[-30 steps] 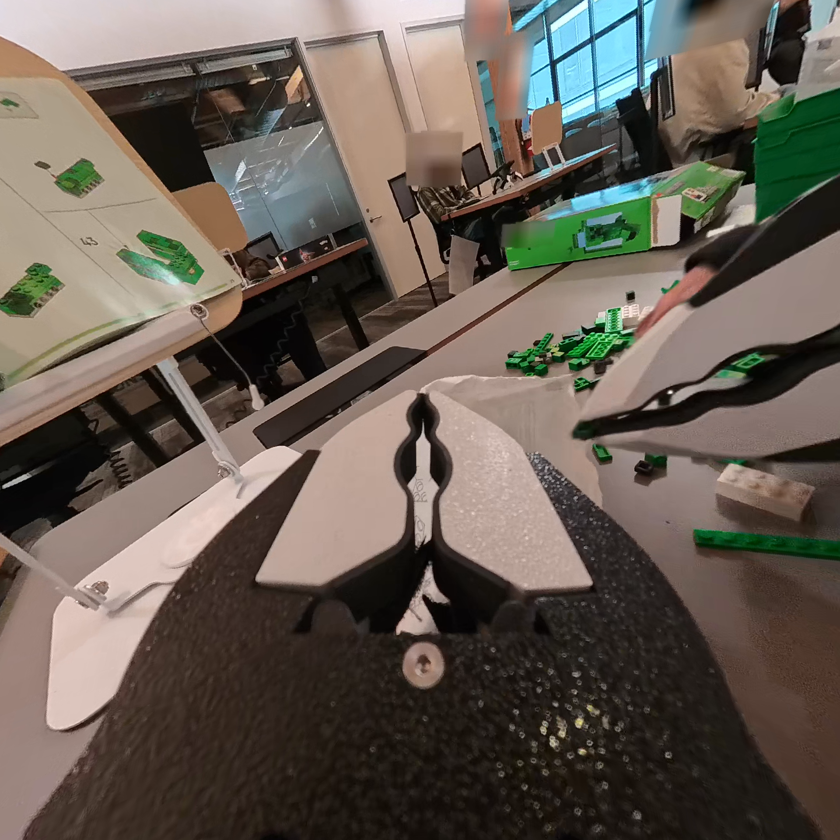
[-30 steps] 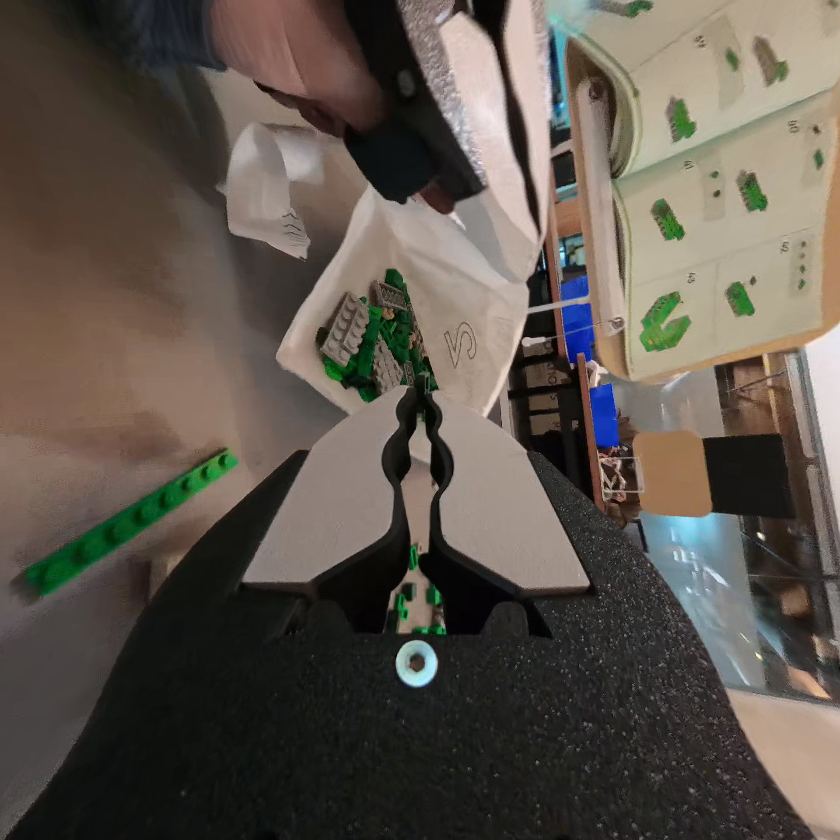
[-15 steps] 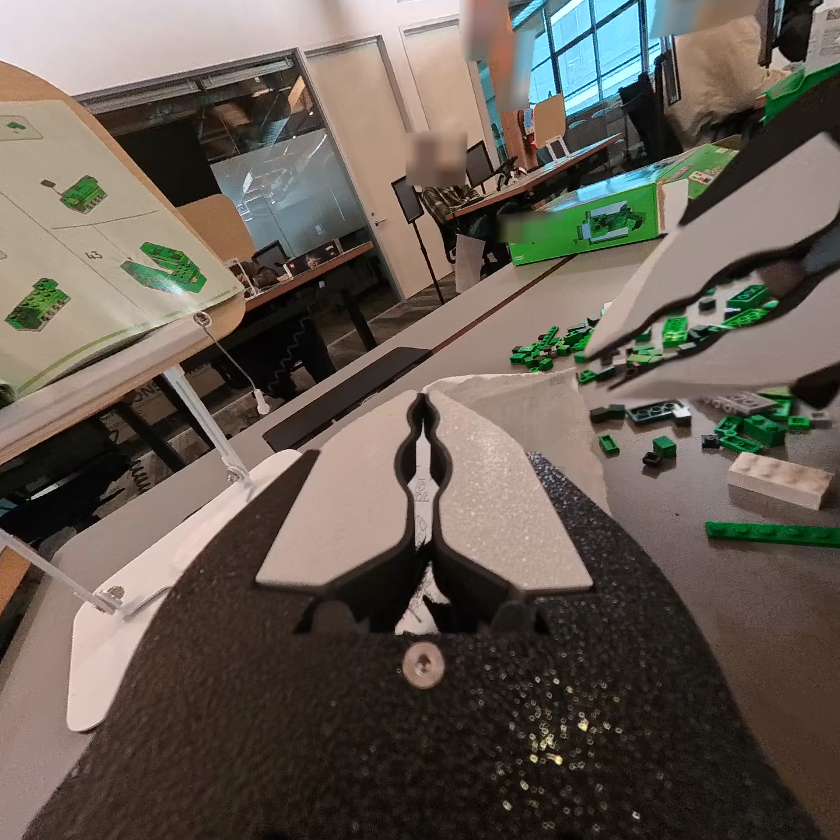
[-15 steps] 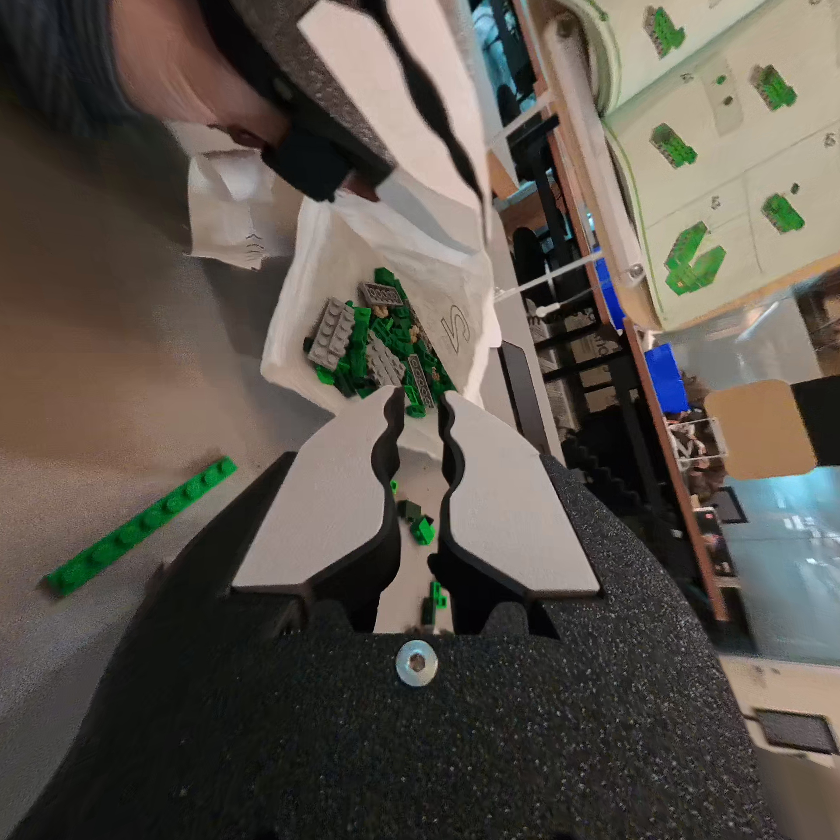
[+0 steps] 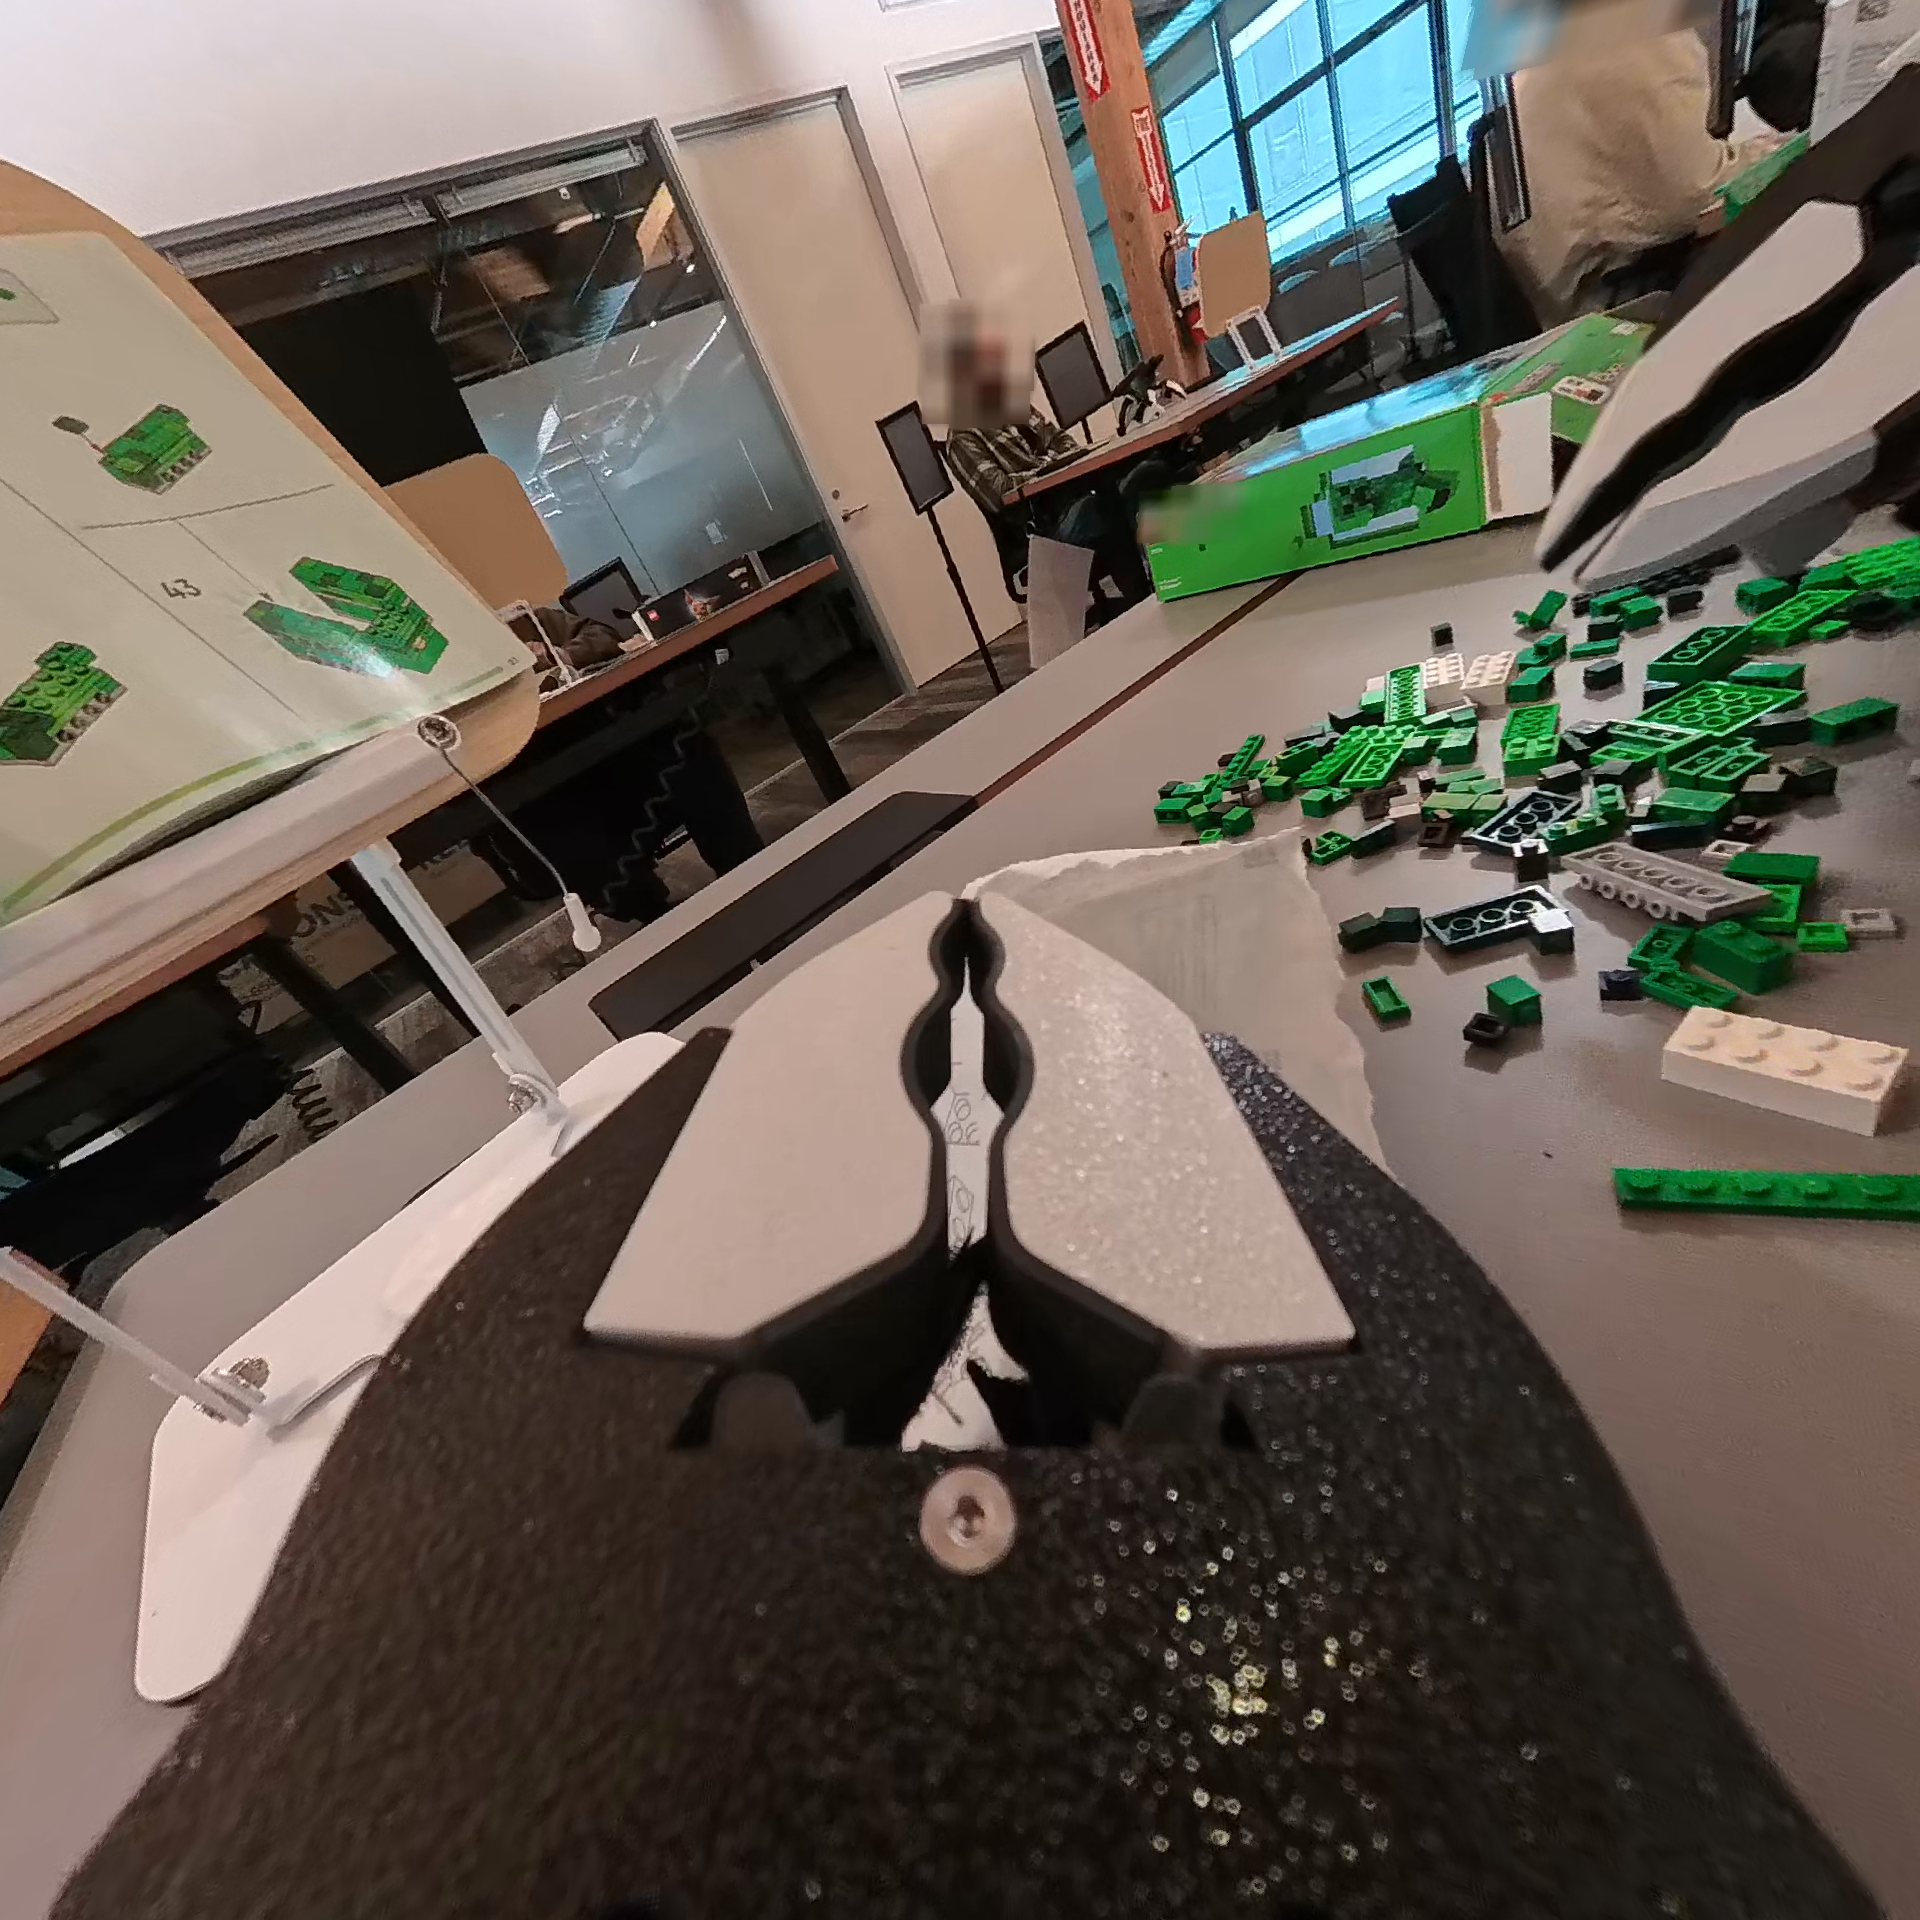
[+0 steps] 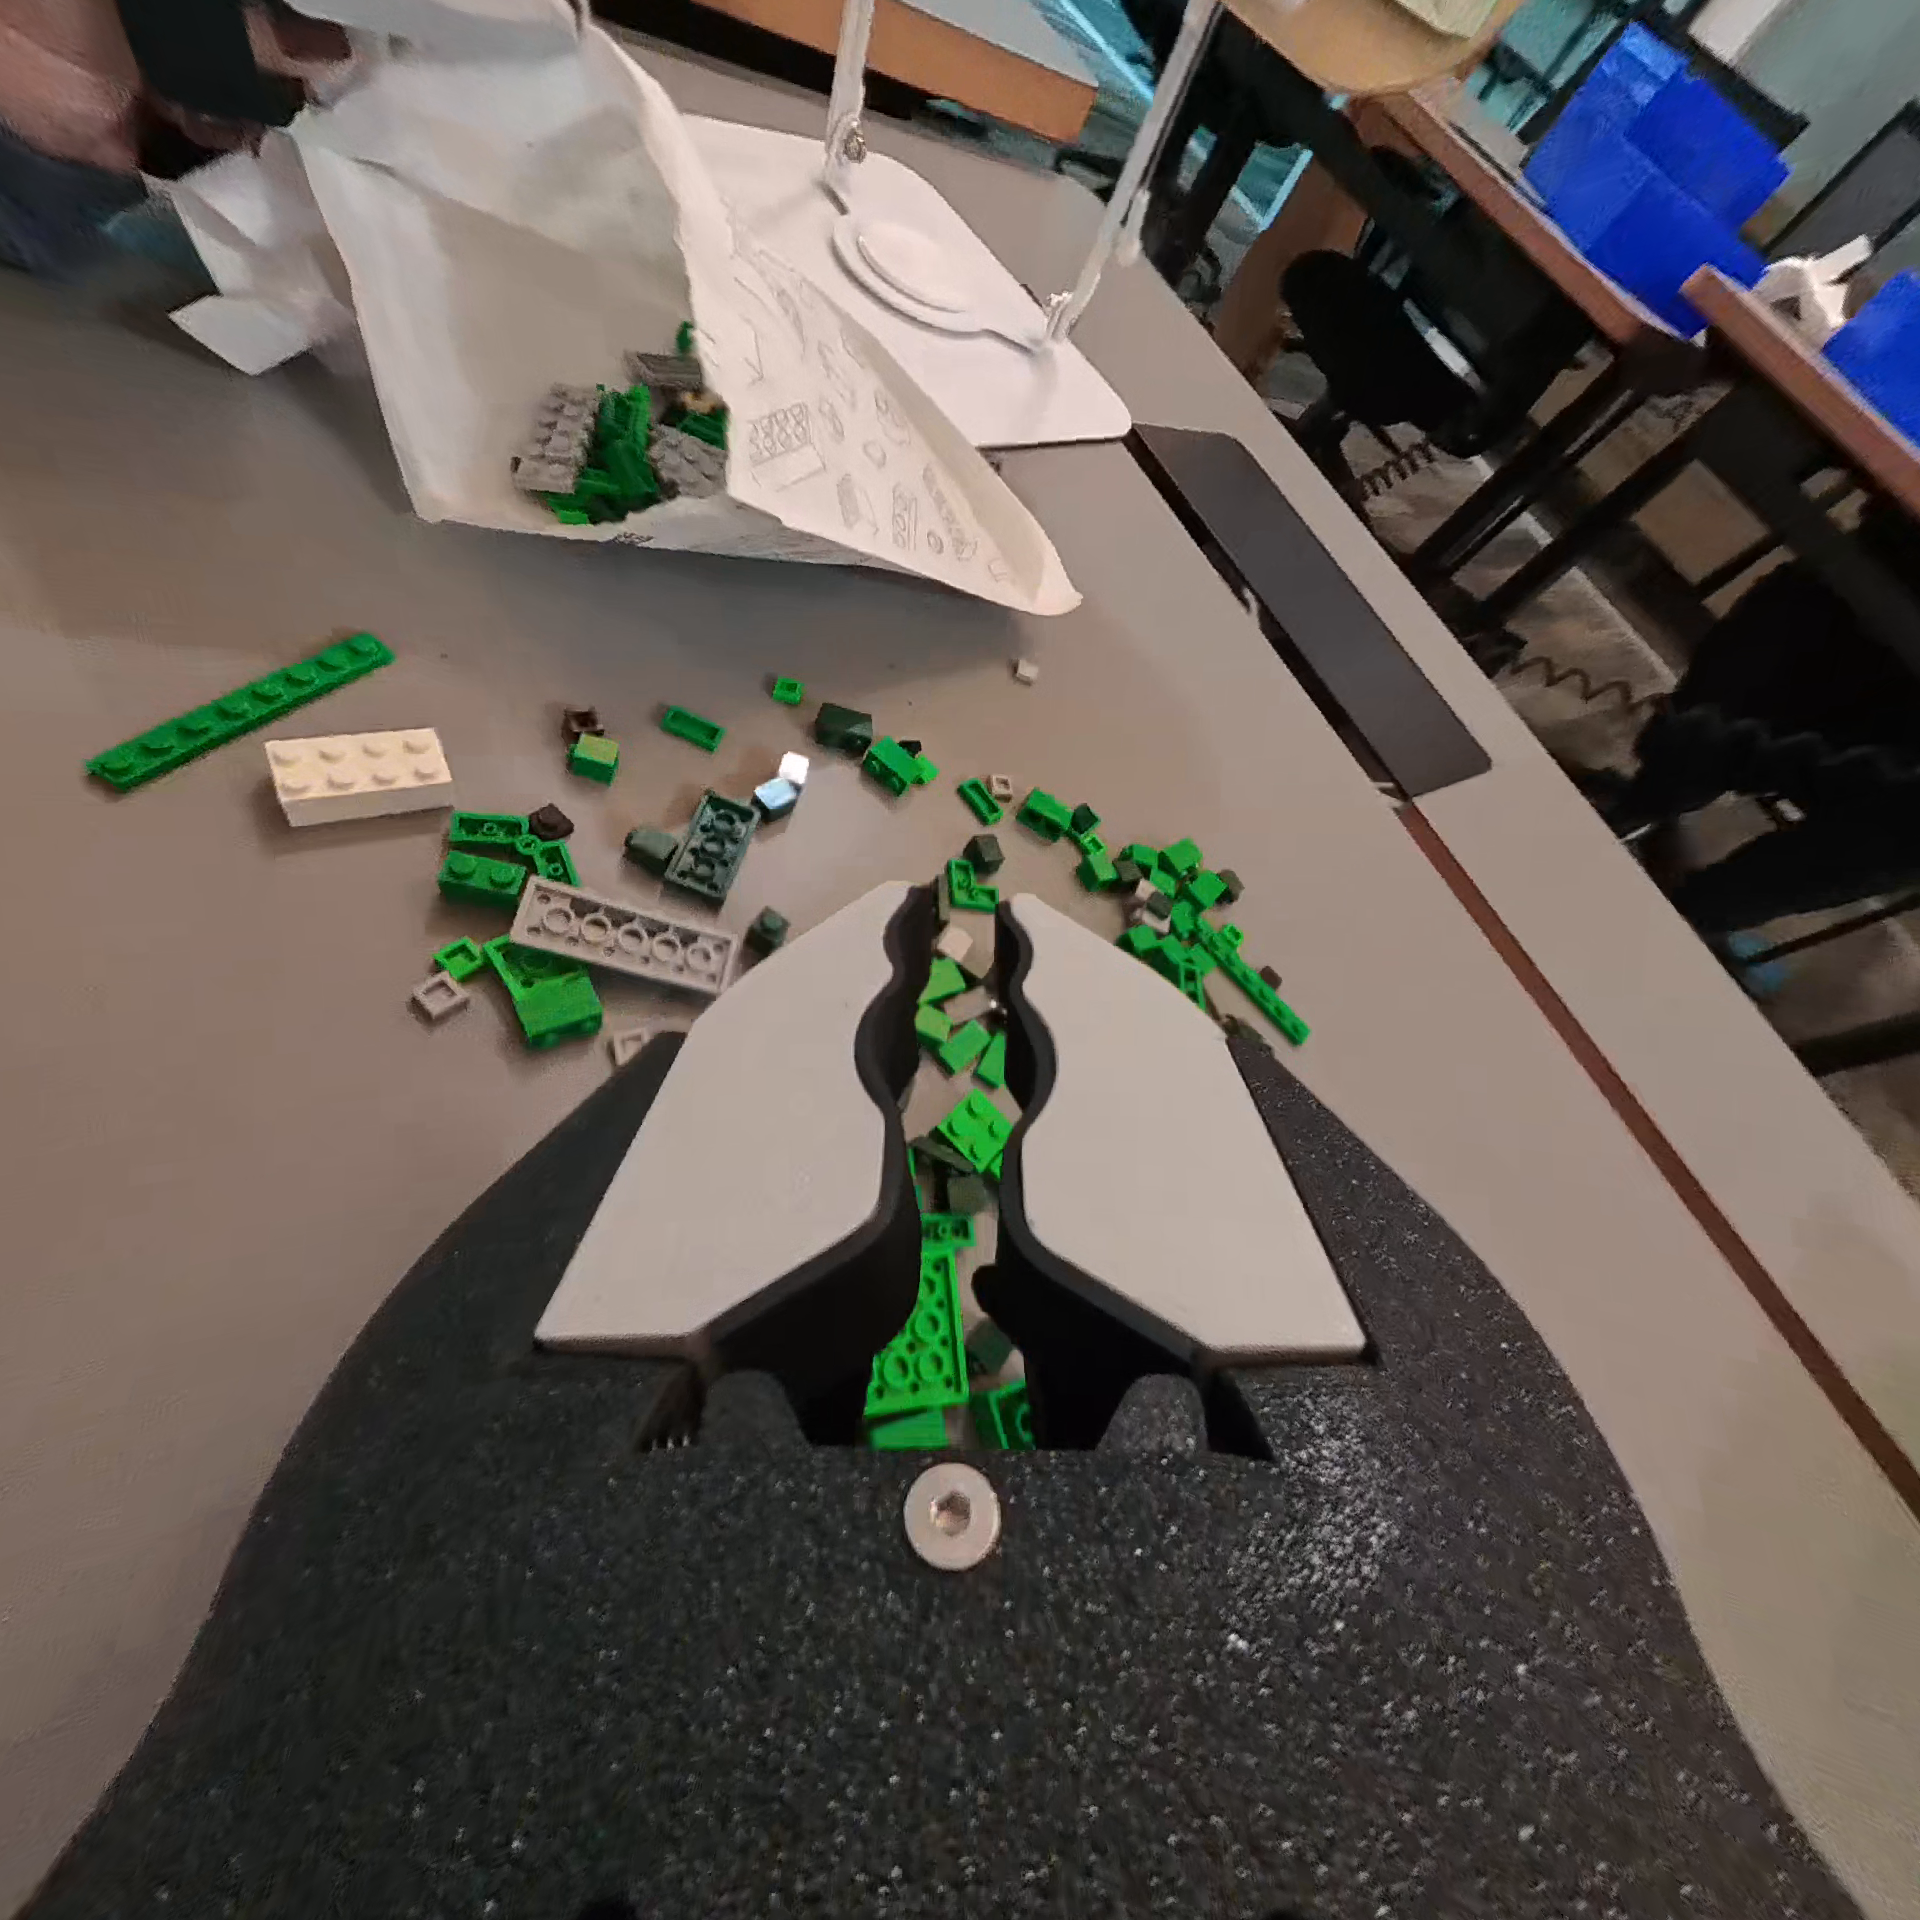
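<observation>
My left gripper point(image 5: 966, 914) is shut on the edge of a white paper bag point(image 5: 1195, 935); paper shows between its fingers. In the right wrist view the bag point(image 6: 499, 260) lies tilted and open on the grey table, with grey and green bricks point(image 6: 613, 447) inside its mouth. My right gripper point(image 6: 961, 899) is slightly open and empty, hovering over a scatter of loose green bricks point(image 6: 1164, 894). It also shows in the left wrist view point(image 5: 1569, 551), above the brick pile point(image 5: 1662, 748). A white brick point(image 6: 358, 774) and a long green plate point(image 6: 239, 712) lie to the left.
An instruction booklet point(image 5: 156, 582) stands on a holder with a white base point(image 6: 935, 270) behind the bag. A green box point(image 5: 1351, 509) lies at the far side. A black strip point(image 6: 1309, 613) runs along the table edge. Desks, blue bins point(image 6: 1652, 177) and seated people lie beyond. The gap from one gripper's tips to the other's is roughly 20 cm. The right tips stand about 12 cm off the white brick point(image 6: 358, 774). Seen from the left wrist view point(image 5: 1793, 1045) as well. The long green plate point(image 6: 239, 712) is about equally far from each gripper, around 15 cm. It is also in sight in the left wrist view point(image 5: 1876, 1192).
My right gripper let go of the bag, opened, and swung away from it to above the loose bricks. My left gripper stays shut on the bag.
</observation>
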Action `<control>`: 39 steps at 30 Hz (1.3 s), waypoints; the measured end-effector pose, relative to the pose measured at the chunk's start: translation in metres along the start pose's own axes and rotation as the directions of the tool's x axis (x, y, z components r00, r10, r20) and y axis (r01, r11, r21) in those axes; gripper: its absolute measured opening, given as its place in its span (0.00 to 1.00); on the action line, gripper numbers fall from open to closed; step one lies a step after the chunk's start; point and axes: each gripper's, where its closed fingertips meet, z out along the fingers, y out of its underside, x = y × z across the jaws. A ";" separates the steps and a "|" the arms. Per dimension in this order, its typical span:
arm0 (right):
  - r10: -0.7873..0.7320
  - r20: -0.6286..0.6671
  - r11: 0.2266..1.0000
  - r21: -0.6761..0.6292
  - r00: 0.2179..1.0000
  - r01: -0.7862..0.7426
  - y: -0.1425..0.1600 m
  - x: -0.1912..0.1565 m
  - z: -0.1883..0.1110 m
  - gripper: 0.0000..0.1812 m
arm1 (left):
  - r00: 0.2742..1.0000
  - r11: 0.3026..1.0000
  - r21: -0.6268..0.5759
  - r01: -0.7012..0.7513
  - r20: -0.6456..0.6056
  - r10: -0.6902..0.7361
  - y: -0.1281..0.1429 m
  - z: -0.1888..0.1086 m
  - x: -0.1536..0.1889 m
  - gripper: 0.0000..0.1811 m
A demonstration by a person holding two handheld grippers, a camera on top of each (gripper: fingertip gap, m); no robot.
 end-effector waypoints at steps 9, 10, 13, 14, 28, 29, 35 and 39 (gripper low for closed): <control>0.067 0.088 0.998 -0.025 0.994 -0.065 0.011 -0.005 -0.012 0.06 | 1.000 1.000 0.002 0.000 -0.003 0.000 0.001 0.000 0.000 0.00; 0.071 0.090 0.997 -0.026 0.993 -0.069 0.012 -0.005 -0.013 0.06 | 1.000 1.000 0.001 0.000 -0.004 0.000 0.001 0.000 0.000 0.00; 0.085 0.102 0.996 -0.024 0.991 -0.083 0.013 -0.006 -0.014 0.06 | 1.000 1.000 0.001 0.000 -0.005 0.000 0.001 0.000 0.000 0.00; 0.090 0.108 0.996 -0.023 0.990 -0.088 0.013 -0.007 -0.015 0.06 | 1.000 1.000 0.001 0.001 -0.006 -0.001 0.001 0.000 0.000 0.00; 0.165 0.234 0.982 -0.128 0.958 -0.138 0.033 -0.023 -0.017 0.06 | 1.000 1.000 -0.002 0.002 -0.016 -0.002 0.002 0.001 0.002 0.00; 0.172 0.246 0.981 -0.135 0.954 -0.142 0.033 -0.025 -0.016 0.07 | 1.000 1.000 -0.003 0.002 -0.017 -0.002 0.002 0.001 0.002 0.00; 0.201 0.328 0.967 -0.216 0.923 -0.134 0.045 -0.042 -0.014 0.06 | 1.000 1.000 -0.005 0.003 -0.022 -0.003 0.002 0.001 0.003 0.00; 0.209 0.354 0.958 -0.261 0.912 -0.118 0.052 -0.049 -0.013 0.07 | 1.000 1.000 -0.007 0.002 -0.025 -0.002 0.003 0.002 0.003 0.00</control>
